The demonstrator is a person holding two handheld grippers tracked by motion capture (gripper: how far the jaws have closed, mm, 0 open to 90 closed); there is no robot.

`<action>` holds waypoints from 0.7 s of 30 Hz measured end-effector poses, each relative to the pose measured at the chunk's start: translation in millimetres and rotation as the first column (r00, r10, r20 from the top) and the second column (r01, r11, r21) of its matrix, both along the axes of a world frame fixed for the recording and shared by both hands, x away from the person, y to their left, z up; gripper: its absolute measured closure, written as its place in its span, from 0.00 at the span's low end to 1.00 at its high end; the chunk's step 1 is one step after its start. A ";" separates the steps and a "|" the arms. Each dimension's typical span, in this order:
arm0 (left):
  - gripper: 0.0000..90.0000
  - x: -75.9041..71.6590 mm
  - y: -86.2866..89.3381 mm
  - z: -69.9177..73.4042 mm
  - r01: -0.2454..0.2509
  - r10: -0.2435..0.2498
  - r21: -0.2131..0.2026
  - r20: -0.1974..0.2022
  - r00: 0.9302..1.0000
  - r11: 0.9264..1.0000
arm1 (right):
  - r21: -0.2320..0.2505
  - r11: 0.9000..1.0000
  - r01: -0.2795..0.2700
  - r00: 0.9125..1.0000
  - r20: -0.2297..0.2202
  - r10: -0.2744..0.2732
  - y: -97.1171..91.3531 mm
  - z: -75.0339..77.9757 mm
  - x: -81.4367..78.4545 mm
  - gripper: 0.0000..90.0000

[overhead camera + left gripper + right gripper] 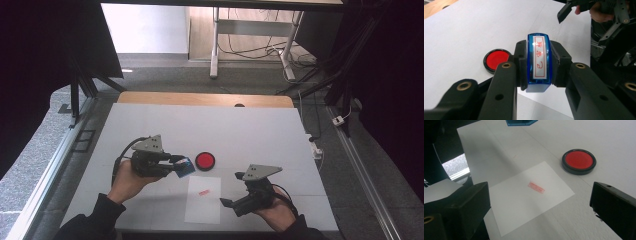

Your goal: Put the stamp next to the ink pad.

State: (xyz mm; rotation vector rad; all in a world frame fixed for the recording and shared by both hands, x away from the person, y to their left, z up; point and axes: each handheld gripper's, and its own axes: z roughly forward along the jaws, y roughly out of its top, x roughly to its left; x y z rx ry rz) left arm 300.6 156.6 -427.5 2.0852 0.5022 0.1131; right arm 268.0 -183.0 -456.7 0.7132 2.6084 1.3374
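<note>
Up over the table, the left gripper (176, 162) pinches the blue stamp (539, 62) tight, long side pointing away, with the red ink pad (205, 161) just beside it. Nearer the stamped paper (204, 200), the right gripper (232, 189) is spread wide with nothing between its jaws.

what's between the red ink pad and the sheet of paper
Nothing: in the right gripper view a bare strip of white table separates the red ink pad from the sheet of paper.

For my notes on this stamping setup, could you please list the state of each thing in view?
Blue stamp: clamped in left claw, off the table.
Right claw: open, holding nothing.
Red ink pad: uncovered, on the table.
Paper sheet: flat, bearing one red imprint.
</note>
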 end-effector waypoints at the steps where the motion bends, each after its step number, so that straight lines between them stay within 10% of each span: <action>1: 0.78 0.3 0.7 0.2 -0.004 0.004 0.004 0.001 1.000 1.000 | 0.001 1.000 0.008 1.000 0.001 -0.008 -1.2 -0.4 -0.4 0.01; 21: 0.78 7.0 11.8 -3.0 -0.121 0.122 0.069 0.001 0.993 0.990 | -0.084 0.982 0.169 0.985 0.032 -0.167 -41.1 -4.3 -15.6 0.00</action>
